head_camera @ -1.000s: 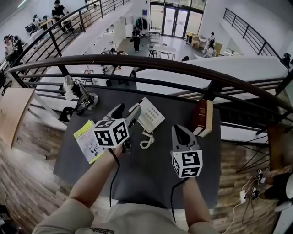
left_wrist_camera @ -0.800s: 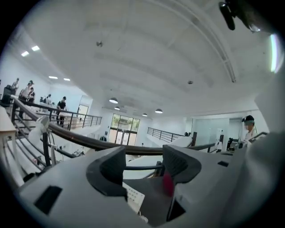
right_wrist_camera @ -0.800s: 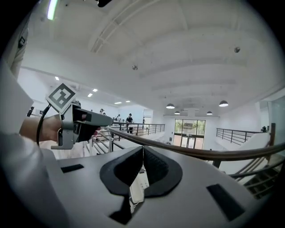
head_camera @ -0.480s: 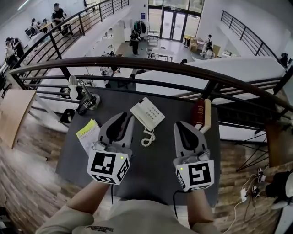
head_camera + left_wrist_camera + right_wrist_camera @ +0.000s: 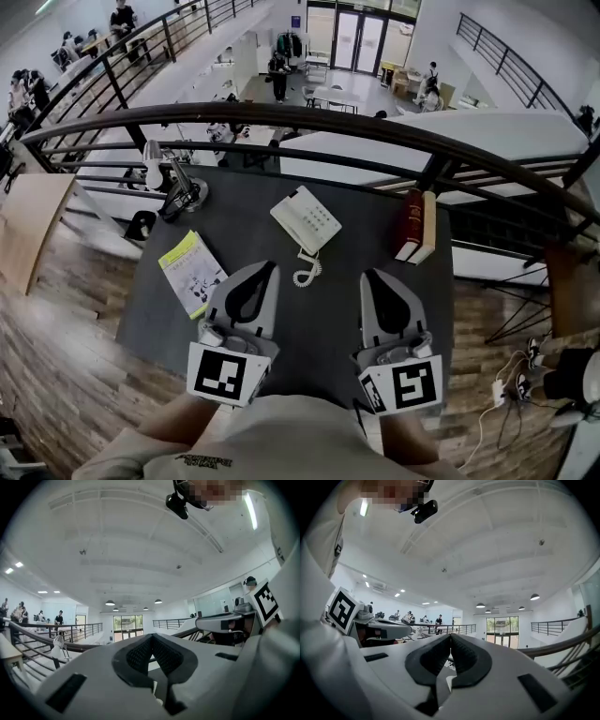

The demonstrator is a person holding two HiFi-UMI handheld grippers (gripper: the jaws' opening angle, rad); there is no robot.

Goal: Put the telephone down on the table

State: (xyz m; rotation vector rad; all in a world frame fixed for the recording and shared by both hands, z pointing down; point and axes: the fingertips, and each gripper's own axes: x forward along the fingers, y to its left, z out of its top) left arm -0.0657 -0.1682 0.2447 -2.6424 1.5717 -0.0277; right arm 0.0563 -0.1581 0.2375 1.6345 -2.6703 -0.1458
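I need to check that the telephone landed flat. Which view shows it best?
The head view: the telephone lies whole on the table, its coiled cord beside it. Both gripper views look out over the railing and show none of it.

In the lower middle of the head view, the left tongs [image 5: 265,270] and right tongs [image 5: 374,277] sit side by side, apart, held level and pointing up the frame. Each pair's jaws are pressed together with nothing between them. The left forearm [image 5: 173,427] and right forearm [image 5: 405,433] show at the bottom edge.
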